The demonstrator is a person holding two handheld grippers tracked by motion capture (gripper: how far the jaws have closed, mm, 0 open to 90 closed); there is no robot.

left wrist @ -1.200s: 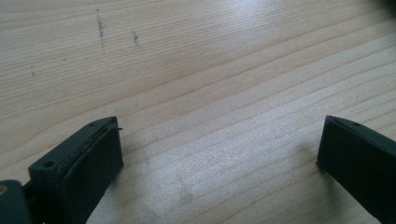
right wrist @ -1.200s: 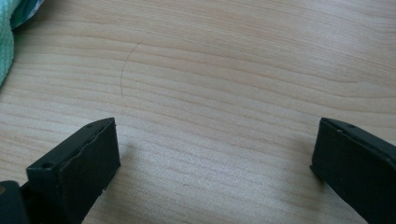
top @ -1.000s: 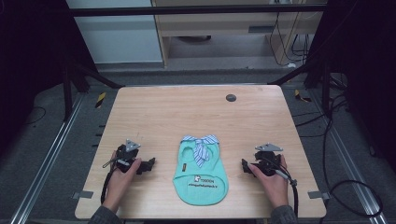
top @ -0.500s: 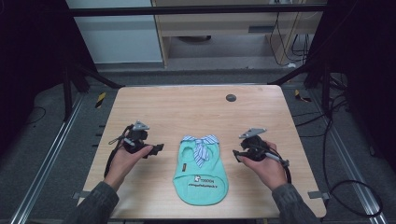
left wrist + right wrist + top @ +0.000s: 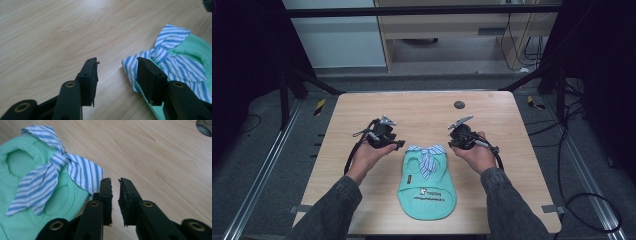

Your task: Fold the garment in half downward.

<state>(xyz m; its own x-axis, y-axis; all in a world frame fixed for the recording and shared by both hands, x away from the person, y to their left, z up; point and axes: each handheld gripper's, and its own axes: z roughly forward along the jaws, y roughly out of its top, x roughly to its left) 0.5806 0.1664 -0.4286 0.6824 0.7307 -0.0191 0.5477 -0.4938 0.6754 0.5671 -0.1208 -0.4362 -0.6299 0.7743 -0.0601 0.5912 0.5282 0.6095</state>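
Two sleeved forearms come in over the near edge of the tabletop (image 5: 362, 107), one on each side of a green garment (image 5: 427, 192). The garment lies flat near the middle of the near edge, its rounded end toward the person and white print on that part. At its far end sits a blue-and-white striped collar (image 5: 426, 152), knotted so that two tails hang back over the green cloth.

Just beside the collar, toward the left edge, the left hand (image 5: 368, 156) holds the left gripper (image 5: 401, 145). In the left gripper view the left gripper (image 5: 117, 71) has its jaws well apart with bare wood between them; one jaw overlaps the striped corner in that view, but contact cannot be told.

On the collar's other side the right hand (image 5: 477, 152) holds the right gripper (image 5: 451, 144). In the right gripper view the right gripper (image 5: 115, 195) has its jaws nearly together, with a thin gap and nothing between them. Its tips are just beside the collar's (image 5: 62, 162) striped corner, over bare wood.

Farther off, near the far edge and toward the right, a small dark round disc (image 5: 459, 104) sits in the tabletop. Beyond the far edge, dark frame bars and cables stand against a pale cabinet (image 5: 347, 45).
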